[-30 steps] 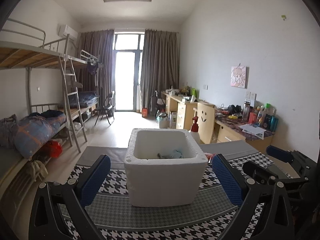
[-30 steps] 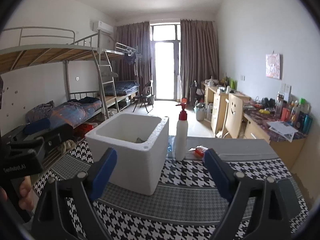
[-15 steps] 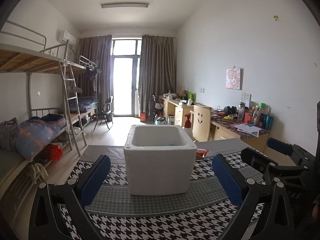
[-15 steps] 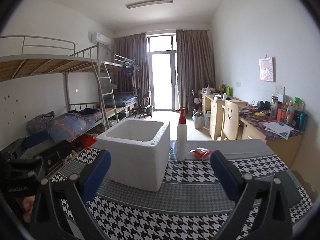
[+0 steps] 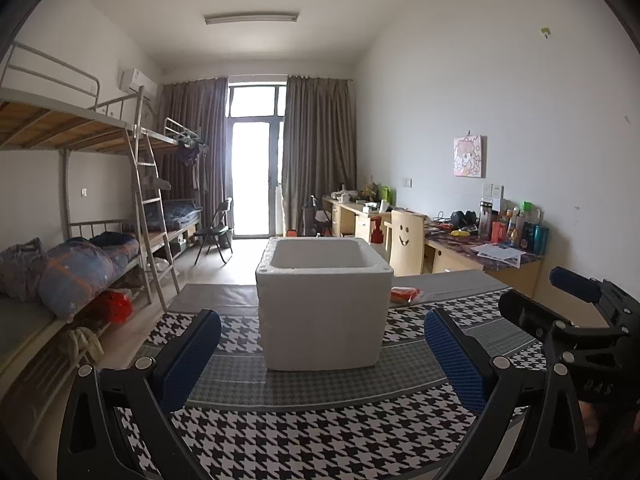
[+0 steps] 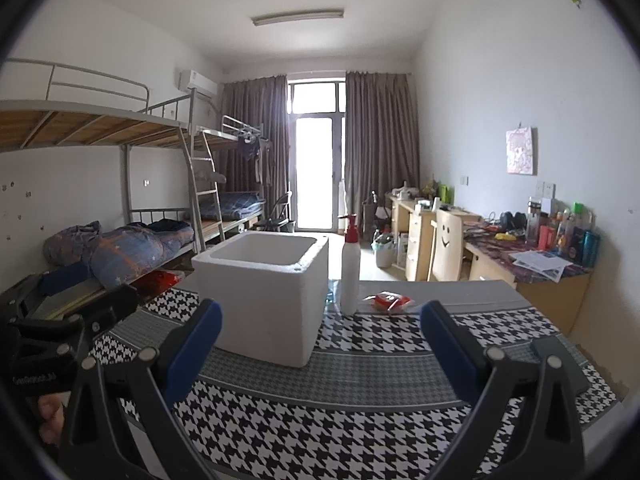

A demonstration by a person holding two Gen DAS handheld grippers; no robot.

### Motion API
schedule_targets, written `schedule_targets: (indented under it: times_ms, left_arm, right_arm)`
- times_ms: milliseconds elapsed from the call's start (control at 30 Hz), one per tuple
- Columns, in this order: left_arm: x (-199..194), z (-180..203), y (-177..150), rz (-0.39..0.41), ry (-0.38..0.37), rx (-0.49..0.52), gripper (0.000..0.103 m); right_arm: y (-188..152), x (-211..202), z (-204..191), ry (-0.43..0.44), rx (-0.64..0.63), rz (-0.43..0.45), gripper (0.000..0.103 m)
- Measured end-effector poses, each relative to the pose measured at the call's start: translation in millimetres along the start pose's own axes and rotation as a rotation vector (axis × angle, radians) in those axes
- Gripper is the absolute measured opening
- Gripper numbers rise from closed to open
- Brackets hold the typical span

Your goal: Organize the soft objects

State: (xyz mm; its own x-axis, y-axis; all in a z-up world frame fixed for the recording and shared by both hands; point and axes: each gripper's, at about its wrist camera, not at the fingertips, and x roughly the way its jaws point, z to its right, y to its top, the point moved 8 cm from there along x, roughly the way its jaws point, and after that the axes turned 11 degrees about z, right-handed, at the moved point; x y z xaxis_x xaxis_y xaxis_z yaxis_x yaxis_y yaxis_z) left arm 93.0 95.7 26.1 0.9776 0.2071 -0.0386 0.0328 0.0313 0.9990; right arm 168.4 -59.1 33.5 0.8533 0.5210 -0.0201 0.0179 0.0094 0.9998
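A white foam box (image 5: 324,308) stands on the houndstooth-covered table (image 5: 320,432); from this low angle its inside is hidden. My left gripper (image 5: 322,354) is open, with nothing between its blue pads (image 5: 188,360), and sits well back from the box's near wall. In the right wrist view the same foam box (image 6: 264,296) is left of centre. My right gripper (image 6: 320,350) is open wide and empty, back from the box's right corner. The right gripper's body (image 5: 576,320) shows at the far right of the left wrist view.
A white pump bottle with a red top (image 6: 350,268) stands right of the box, a small red packet (image 6: 390,302) beside it. A dark flat object (image 6: 560,364) lies at the table's right edge. Bunk beds (image 5: 68,240) line the left, desks (image 6: 520,256) the right.
Both grippers have drawn back from the foam box and sunk lower, so the cloth items inside it are hidden. The right gripper's jaws have spread slightly wider.
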Motion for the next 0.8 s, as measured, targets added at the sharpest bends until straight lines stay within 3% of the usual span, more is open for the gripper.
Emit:
schedule_targets:
  times_ms: [233,800]
  left_arm:
    - [-8.5,-0.3,-7.2,0.014,0.016,-0.016,0.102]
    - [-23.8,9.6,-18.1,0.029,0.008,-0.012,0.102]
  right_arm:
    - [-10.2,-12.9,-5.2,-0.025,-0.043,0.038,0.101]
    - [-27.9,-28.0,2.3,-0.046,0.009,0.042,0.101]
